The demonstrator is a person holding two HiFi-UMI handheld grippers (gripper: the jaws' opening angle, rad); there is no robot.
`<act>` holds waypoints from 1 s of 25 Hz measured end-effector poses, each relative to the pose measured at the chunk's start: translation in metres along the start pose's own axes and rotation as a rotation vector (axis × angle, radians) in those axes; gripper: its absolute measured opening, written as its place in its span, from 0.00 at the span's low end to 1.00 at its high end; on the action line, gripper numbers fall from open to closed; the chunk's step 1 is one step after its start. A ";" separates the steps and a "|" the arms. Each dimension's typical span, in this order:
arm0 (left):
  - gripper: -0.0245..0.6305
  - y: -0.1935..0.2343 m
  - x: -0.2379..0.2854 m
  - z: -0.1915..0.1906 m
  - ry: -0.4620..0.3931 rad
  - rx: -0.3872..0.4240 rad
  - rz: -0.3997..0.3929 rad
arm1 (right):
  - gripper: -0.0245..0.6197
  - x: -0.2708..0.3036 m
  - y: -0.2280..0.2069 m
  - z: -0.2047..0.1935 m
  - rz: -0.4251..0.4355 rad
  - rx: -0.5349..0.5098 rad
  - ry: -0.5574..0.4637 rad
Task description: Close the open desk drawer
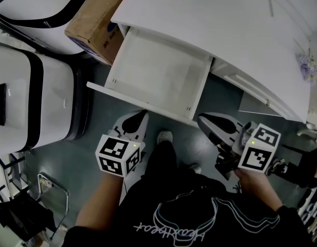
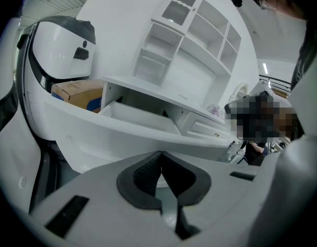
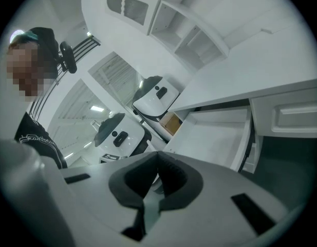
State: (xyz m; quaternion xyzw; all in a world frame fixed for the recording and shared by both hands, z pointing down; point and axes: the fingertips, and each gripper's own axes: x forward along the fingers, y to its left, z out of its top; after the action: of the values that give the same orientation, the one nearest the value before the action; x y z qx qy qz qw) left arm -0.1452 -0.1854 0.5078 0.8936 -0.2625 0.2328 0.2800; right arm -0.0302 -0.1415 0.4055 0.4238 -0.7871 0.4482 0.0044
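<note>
The white desk (image 1: 225, 19) has its left drawer (image 1: 158, 68) pulled far out, with nothing inside. The drawer's front panel (image 1: 143, 103) faces me. My left gripper (image 1: 135, 123) is shut and empty, its tips just short of that panel's middle. My right gripper (image 1: 212, 123) is also shut and empty, and sits just below the drawer's right front corner. In the left gripper view, the gripper (image 2: 161, 157) shows pads pressed together, with the drawer front (image 2: 122, 133) close ahead. In the right gripper view, the gripper (image 3: 158, 159) points up at the drawer (image 3: 220, 138) from below right.
A cardboard box (image 1: 96, 19) stands left of the desk beside the drawer. Large white machines (image 1: 30, 102) fill the left side. A shut drawer (image 1: 250, 84) lies to the right. My shoe (image 1: 165, 137) is on the floor between the grippers. A shelf unit (image 2: 189, 35) tops the desk.
</note>
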 end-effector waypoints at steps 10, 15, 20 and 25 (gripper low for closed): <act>0.04 0.000 0.003 0.005 -0.001 0.000 -0.023 | 0.05 0.001 -0.001 0.002 -0.011 0.007 -0.011; 0.04 0.002 0.010 0.010 0.005 0.000 -0.029 | 0.05 0.000 -0.002 0.004 -0.014 0.005 -0.021; 0.04 0.005 0.019 0.018 -0.002 -0.017 -0.021 | 0.05 -0.006 -0.009 0.010 -0.023 0.004 -0.039; 0.04 0.005 0.029 0.026 0.010 -0.008 -0.005 | 0.05 -0.015 -0.017 0.019 -0.026 0.008 -0.067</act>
State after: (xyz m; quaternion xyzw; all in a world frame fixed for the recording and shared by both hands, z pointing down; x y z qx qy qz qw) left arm -0.1192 -0.2151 0.5074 0.8919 -0.2599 0.2354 0.2855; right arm -0.0021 -0.1490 0.4007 0.4487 -0.7794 0.4368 -0.0180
